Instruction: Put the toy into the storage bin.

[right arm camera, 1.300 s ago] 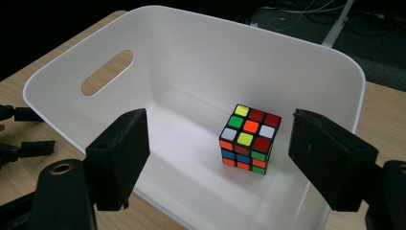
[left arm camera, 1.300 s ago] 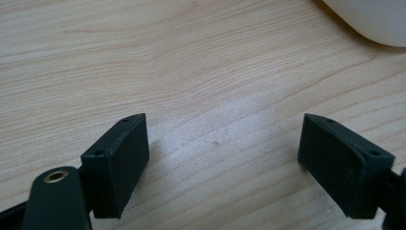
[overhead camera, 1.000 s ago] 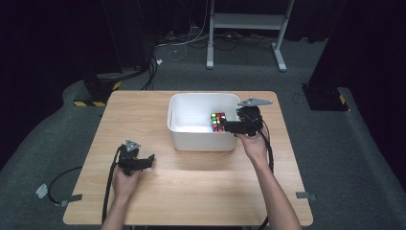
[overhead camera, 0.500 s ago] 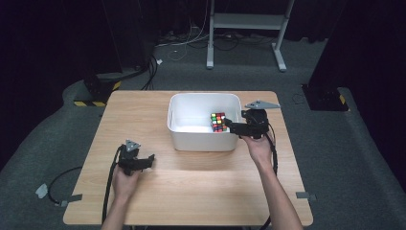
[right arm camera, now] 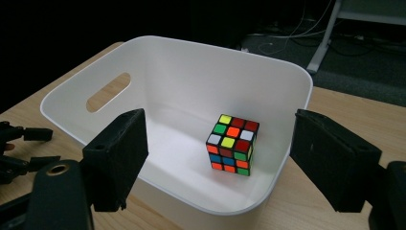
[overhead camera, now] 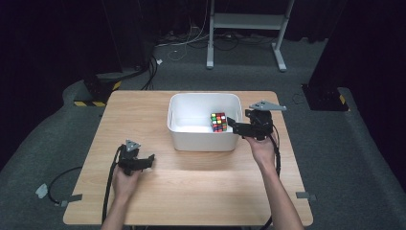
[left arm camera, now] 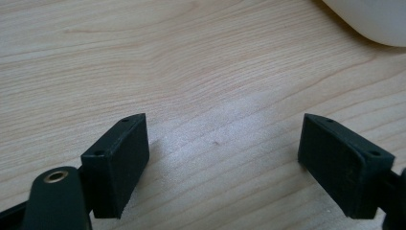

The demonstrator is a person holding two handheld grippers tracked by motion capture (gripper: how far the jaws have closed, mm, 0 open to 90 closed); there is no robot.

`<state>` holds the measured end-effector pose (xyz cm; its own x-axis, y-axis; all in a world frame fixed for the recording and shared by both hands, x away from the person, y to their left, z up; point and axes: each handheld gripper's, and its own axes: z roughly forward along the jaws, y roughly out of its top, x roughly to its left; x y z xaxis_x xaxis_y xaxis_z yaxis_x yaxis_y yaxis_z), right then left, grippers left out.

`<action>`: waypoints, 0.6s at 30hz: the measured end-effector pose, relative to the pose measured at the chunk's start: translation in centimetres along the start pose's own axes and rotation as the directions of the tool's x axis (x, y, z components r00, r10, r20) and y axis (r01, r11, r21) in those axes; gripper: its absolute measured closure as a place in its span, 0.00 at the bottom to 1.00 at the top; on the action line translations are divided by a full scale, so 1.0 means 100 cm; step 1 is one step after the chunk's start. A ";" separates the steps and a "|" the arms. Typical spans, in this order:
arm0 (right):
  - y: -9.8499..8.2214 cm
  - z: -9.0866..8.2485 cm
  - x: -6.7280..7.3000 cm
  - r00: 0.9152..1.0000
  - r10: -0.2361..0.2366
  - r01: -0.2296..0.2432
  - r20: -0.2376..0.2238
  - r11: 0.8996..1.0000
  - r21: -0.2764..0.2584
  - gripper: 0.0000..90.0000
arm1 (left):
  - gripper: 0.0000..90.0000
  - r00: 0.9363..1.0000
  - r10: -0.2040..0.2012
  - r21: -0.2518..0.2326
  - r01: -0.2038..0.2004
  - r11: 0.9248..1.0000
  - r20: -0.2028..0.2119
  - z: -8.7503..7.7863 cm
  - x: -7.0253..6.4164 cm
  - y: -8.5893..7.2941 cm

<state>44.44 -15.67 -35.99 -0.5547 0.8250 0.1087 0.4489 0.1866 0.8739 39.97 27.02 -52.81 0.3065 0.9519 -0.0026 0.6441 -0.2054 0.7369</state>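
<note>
A multicoloured puzzle cube (overhead camera: 219, 121) rests on the floor of a white bin (overhead camera: 191, 139), near its right wall. My right gripper (overhead camera: 233, 125) hovers at the bin's right rim, open, its jaws pointing left toward the cube without touching it. In the right gripper view the cube (right arm camera: 233, 143) lies beyond the wide-spread jaws of the right gripper (right arm camera: 222, 158), inside the bin (right arm camera: 167, 45). My left gripper (overhead camera: 147, 160) sits low over the wooden table (overhead camera: 201, 191), in front of the bin's left corner. It is open (left arm camera: 222, 163) with bare wood between the jaws.
The bin has a handle slot (right arm camera: 108, 91) in its far wall. One corner of the bin (left arm camera: 373, 19) shows at the upper right of the left gripper view. Cables and a metal stand (overhead camera: 249, 28) are on the floor beyond the table.
My right gripper has drawn back to the right, away from the cube, which stays in the bin. The left gripper has not moved.
</note>
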 end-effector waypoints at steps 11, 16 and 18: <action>-0.006 -0.008 -0.005 1.000 0.007 -0.006 0.021 1.000 -0.016 0.22 | 0.20 1.000 0.000 0.000 0.000 1.000 0.000 0.000 0.000 0.000; -0.010 -0.012 -0.009 0.999 0.016 -0.015 0.031 1.000 -0.025 0.22 | 0.20 1.000 0.000 0.000 0.000 1.000 0.000 0.000 0.000 0.000; -0.012 -0.013 -0.010 0.999 0.017 -0.016 0.031 0.999 -0.031 0.22 | 0.20 1.000 0.000 0.000 0.000 1.000 0.000 0.000 0.000 0.000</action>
<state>43.60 -17.42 -36.50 -0.5246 0.8444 0.1086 0.4358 0.1568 0.8863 39.97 27.02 -52.81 0.3063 0.9519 -0.0030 0.6441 -0.2049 0.7370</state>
